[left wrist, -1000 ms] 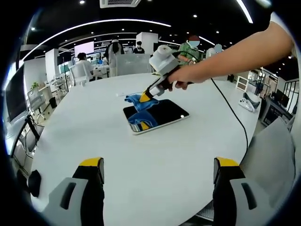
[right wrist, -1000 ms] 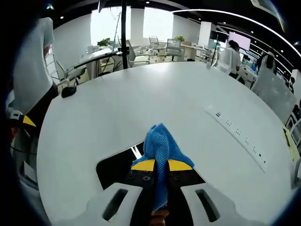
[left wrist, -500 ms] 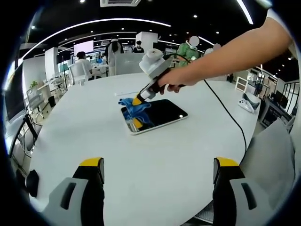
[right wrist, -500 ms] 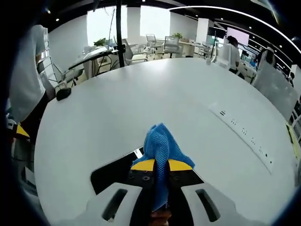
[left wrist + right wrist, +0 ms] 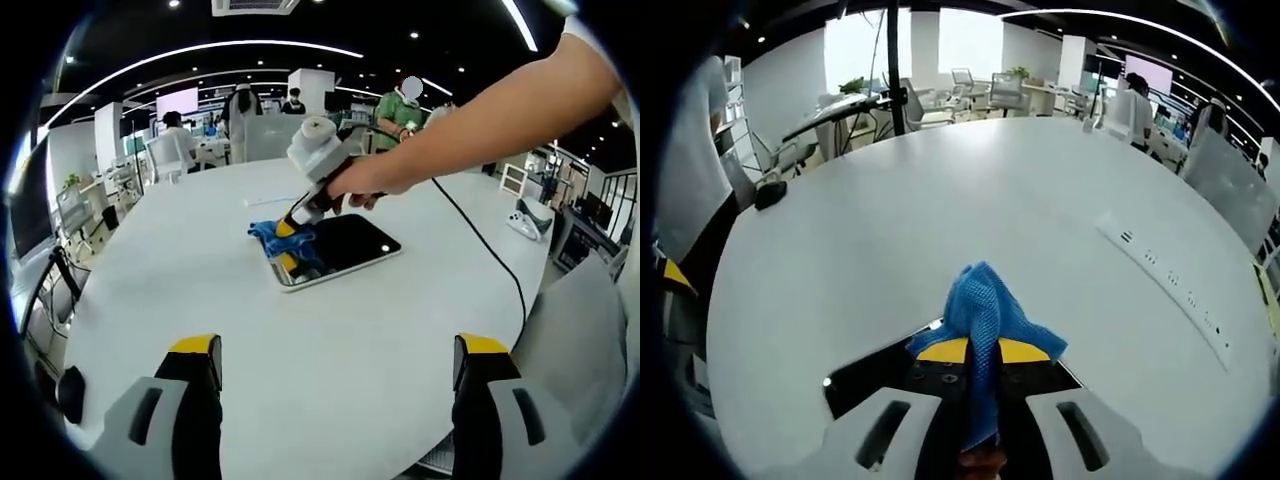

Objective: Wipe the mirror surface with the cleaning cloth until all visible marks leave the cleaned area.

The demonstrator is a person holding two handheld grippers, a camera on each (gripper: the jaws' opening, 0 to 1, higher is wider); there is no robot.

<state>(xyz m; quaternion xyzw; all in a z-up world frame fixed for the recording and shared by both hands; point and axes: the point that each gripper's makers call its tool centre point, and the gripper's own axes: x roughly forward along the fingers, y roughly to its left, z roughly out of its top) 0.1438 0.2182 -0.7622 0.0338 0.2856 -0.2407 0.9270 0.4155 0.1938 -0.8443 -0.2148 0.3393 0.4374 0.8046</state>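
R gripper (image 5: 983,351) jaws pinch the blue cloth (image 5: 985,305), pressed on the mirror (image 5: 340,247) edge. L gripper (image 5: 335,350) jaws spread wide over white tabletop (image 5: 300,340), mirror far ahead.

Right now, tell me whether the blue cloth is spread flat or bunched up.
Bunched up. The blue cloth is pinched between the shut jaws of the right gripper, rising in a crumpled wad at the mirror edge.
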